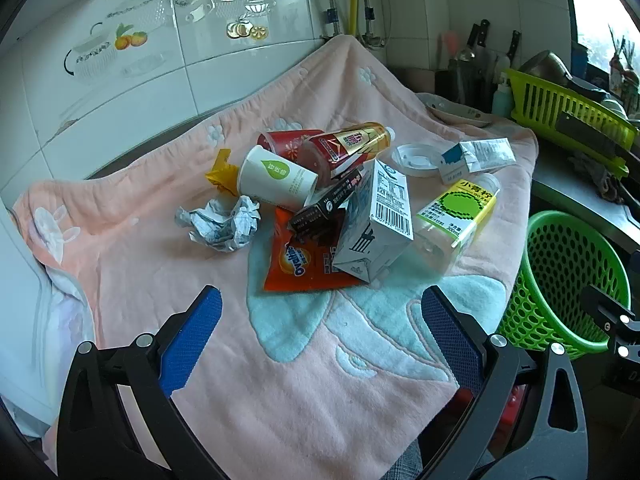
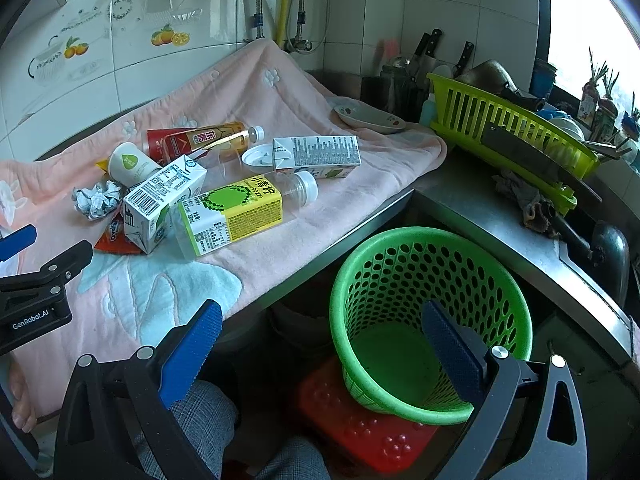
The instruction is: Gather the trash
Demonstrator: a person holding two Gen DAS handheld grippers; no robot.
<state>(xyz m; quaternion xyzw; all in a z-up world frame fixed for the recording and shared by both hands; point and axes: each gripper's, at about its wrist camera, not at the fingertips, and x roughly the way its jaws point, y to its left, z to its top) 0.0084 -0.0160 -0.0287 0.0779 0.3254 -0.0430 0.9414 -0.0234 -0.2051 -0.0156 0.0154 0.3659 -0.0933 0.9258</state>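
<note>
The trash lies heaped on the pink towel (image 1: 168, 264) covering the tabletop, the milk carton (image 1: 376, 224) nearest. Left hand-held gripper (image 1: 320, 320) hangs released before the heap; right hand-held gripper (image 2: 320, 340), also released, hangs over the empty green basket (image 2: 404, 240), apparently the drop point.

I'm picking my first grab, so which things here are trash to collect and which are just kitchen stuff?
For the job: crumpled paper, white paper cup, orange wrapper, milk carton, clear bottle, flat carton, red bottle, green basket.

Lying about: pink towel, dish rack, bowl, knives.
</note>
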